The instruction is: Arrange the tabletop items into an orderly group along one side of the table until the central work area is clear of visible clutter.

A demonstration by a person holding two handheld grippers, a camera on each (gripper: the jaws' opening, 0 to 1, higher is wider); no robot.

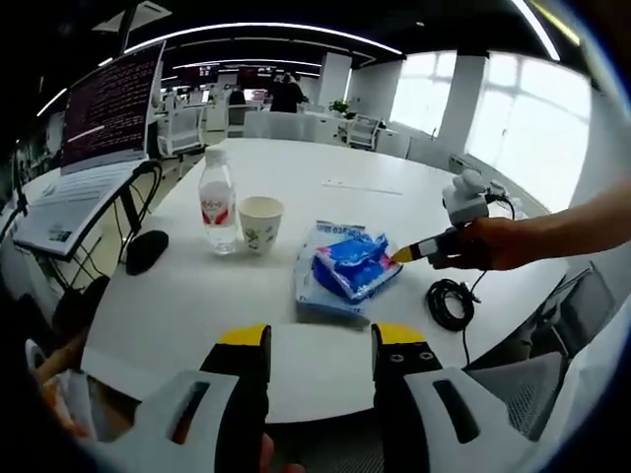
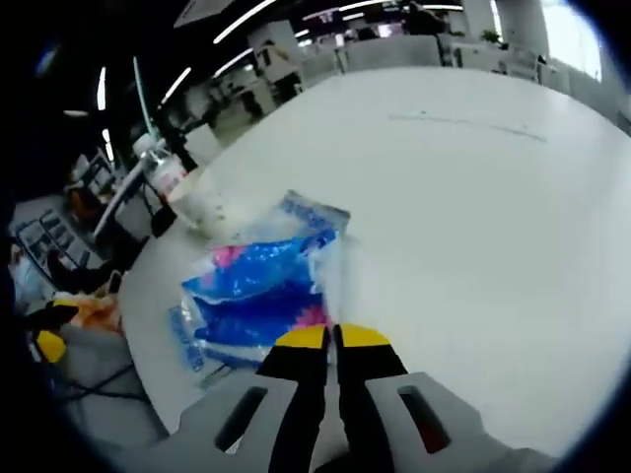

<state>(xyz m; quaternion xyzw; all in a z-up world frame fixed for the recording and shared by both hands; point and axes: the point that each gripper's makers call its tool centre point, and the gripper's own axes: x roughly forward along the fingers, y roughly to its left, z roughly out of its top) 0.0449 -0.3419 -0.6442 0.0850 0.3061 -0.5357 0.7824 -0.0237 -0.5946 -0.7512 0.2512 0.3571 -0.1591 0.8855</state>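
The blue packet (image 1: 347, 268) lies on the white counter (image 1: 325, 197), near its front edge, with the paper cup (image 1: 260, 224) and water bottle (image 1: 217, 212) standing just beside each other to its left. The right gripper (image 1: 402, 254), jaws nearly closed, pinches the packet's edge; in the right gripper view the yellow tips (image 2: 331, 338) meet on the wrapper. The left gripper (image 1: 320, 340) hovers wide open over the counter's edge, holding nothing. A black cable (image 1: 450, 302) coils right of the packet, a mouse (image 1: 146, 250) and laptop (image 1: 104, 128) left of the bottle.
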